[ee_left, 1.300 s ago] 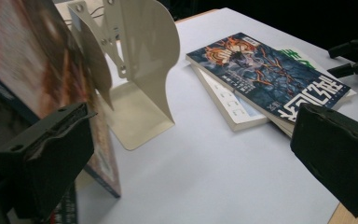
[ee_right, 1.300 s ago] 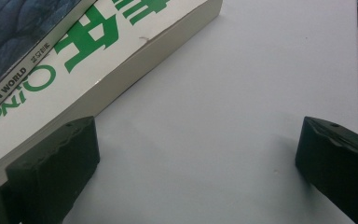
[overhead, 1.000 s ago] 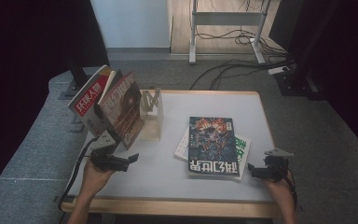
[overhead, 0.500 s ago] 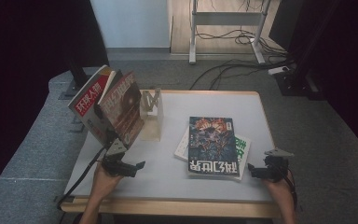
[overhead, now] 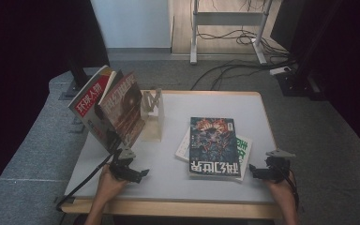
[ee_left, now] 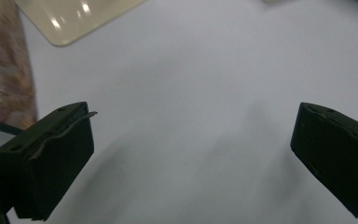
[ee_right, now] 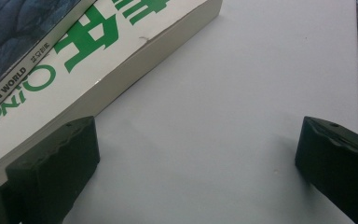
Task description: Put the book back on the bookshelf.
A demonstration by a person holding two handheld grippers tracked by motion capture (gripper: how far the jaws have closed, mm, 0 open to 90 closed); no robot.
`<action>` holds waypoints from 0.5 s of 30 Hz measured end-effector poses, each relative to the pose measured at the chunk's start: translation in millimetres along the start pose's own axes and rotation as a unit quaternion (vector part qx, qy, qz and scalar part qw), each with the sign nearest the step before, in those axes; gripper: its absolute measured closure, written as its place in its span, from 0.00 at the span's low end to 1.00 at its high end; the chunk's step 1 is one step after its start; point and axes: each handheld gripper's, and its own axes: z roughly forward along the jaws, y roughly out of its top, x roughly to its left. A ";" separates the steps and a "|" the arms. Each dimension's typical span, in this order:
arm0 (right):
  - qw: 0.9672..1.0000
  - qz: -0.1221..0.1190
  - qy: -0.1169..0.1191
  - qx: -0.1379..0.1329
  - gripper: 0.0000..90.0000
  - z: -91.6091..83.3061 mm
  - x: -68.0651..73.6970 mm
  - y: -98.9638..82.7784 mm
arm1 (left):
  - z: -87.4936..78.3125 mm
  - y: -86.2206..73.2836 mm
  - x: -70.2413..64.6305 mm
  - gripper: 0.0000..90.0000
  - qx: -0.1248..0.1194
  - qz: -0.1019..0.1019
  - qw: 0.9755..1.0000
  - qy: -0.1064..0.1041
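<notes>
White table (overhead: pixel 168 173), left claw (overhead: pixel 138 174) and right claw (overhead: pixel 257 173) both released, apparently hovering low.

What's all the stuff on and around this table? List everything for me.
Table: one, white top with wooden edge, centre.
Leaning magazines: at least two, red and brown covers, propped at the table's left edge.
Stand: one, pale wood, beside the leaning magazines.
Dark magazine: one, blue-black cover, lying flat on top.
White-and-green magazine: one, underneath it.
Cables: several, dark, on the floor behind.
Left gripper: black, jaws open, near front left.
Right gripper: black, jaws open, beside the flat pile.
</notes>
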 end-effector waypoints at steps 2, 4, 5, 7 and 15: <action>1.000 0.000 0.000 0.000 0.00 0.0 0.0 0.0 | 3.1 -2.5 0.5 0.00 0.005 -0.002 1.000 -0.004; 1.000 0.000 0.000 0.000 0.00 0.0 0.0 0.0 | 4.1 -4.0 1.3 0.00 0.012 -0.002 1.000 0.000; 1.000 0.000 0.000 0.000 0.00 0.0 -0.1 0.0 | 3.8 -4.4 1.8 0.00 0.010 -0.003 1.000 -0.001; 1.000 0.000 0.000 0.000 0.00 0.0 -0.1 0.0 | 4.4 -5.3 2.3 0.00 0.013 -0.007 1.000 -0.002; 1.000 0.000 0.001 0.000 0.00 -0.1 -0.2 0.0 | 5.2 -5.9 0.4 0.00 0.014 0.000 1.000 0.005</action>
